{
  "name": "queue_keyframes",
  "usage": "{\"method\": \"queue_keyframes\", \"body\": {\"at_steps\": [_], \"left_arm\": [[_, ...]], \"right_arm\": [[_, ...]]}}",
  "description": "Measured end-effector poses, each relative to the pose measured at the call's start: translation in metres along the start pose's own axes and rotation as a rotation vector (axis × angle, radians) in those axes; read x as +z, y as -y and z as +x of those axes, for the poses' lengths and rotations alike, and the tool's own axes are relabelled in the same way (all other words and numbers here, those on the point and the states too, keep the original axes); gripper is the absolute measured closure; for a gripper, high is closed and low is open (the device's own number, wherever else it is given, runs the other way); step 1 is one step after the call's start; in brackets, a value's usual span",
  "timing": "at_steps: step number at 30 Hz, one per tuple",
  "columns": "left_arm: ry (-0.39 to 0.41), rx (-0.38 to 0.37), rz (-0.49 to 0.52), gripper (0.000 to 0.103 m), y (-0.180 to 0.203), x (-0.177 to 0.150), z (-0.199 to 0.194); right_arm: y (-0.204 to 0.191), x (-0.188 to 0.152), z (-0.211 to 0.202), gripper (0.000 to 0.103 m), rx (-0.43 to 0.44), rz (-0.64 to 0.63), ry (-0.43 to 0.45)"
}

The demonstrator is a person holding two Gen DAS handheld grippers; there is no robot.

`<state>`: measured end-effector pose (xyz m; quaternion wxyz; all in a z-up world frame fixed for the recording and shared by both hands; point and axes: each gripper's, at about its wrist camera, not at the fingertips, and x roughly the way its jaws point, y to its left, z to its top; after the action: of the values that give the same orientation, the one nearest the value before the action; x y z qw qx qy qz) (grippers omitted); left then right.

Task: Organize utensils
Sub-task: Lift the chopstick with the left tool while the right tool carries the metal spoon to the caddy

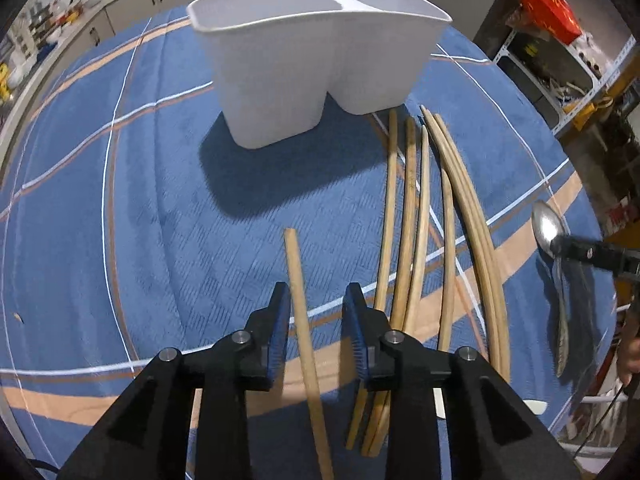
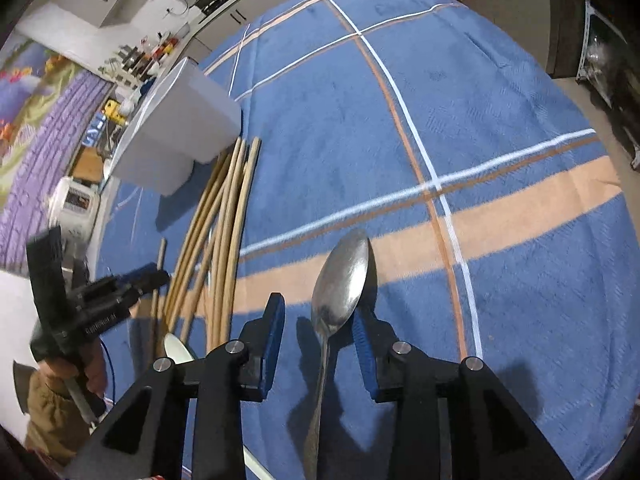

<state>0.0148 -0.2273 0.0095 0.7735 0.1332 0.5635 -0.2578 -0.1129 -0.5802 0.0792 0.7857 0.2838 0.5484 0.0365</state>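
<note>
A single wooden chopstick [image 1: 298,300] lies on the blue striped cloth [image 1: 120,240] between the fingers of my left gripper [image 1: 318,292]. The jaws stand apart and the pads do not press on it. Several more chopsticks [image 1: 412,208] lie in a loose bundle to its right, reaching the white two-compartment holder [image 1: 312,60]. In the right wrist view a metal spoon [image 2: 344,276] lies between the fingers of my right gripper [image 2: 317,304]; its bowl is close against the right finger, with a gap on the left side. The spoon [image 1: 546,228] also shows at the left view's right edge.
The holder [image 2: 176,128] stands upright at the back, beside the chopstick bundle [image 2: 228,216]. A white spoon-like piece [image 2: 176,350] lies near the chopsticks' near ends. A person's hand [image 2: 92,376] holds the left gripper [image 2: 156,278]. Kitchen counters and metal shelving [image 1: 560,60] ring the table.
</note>
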Motion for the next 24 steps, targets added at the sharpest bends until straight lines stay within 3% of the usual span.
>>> {"method": "queue_keyframes", "body": {"at_steps": [1, 2, 5, 11, 18, 24], "left_arm": [[0.004, 0.012, 0.013, 0.079, 0.002, -0.001, 0.001], [0.010, 0.015, 0.015, 0.095, 0.002, -0.002, 0.001], [0.030, -0.019, -0.026, 0.097, -0.005, -0.008, -0.004], [0.148, -0.049, -0.102, 0.097, -0.024, -0.030, -0.045], [0.352, -0.061, -0.132, 0.097, -0.030, -0.063, -0.130], [0.536, -0.043, -0.148, 0.097, -0.024, -0.069, -0.197]], "right_arm": [[-0.002, 0.001, 0.003, 0.081, -0.013, -0.005, -0.005], [-0.002, 0.001, 0.005, 0.091, 0.005, -0.002, -0.010], [-0.012, -0.003, 0.004, 0.098, 0.004, -0.023, 0.014], [-0.032, -0.018, -0.016, 0.099, 0.007, -0.078, 0.084], [-0.058, -0.031, -0.064, 0.099, 0.060, -0.149, 0.209], [-0.091, -0.015, -0.102, 0.099, 0.098, -0.198, 0.329]]}}
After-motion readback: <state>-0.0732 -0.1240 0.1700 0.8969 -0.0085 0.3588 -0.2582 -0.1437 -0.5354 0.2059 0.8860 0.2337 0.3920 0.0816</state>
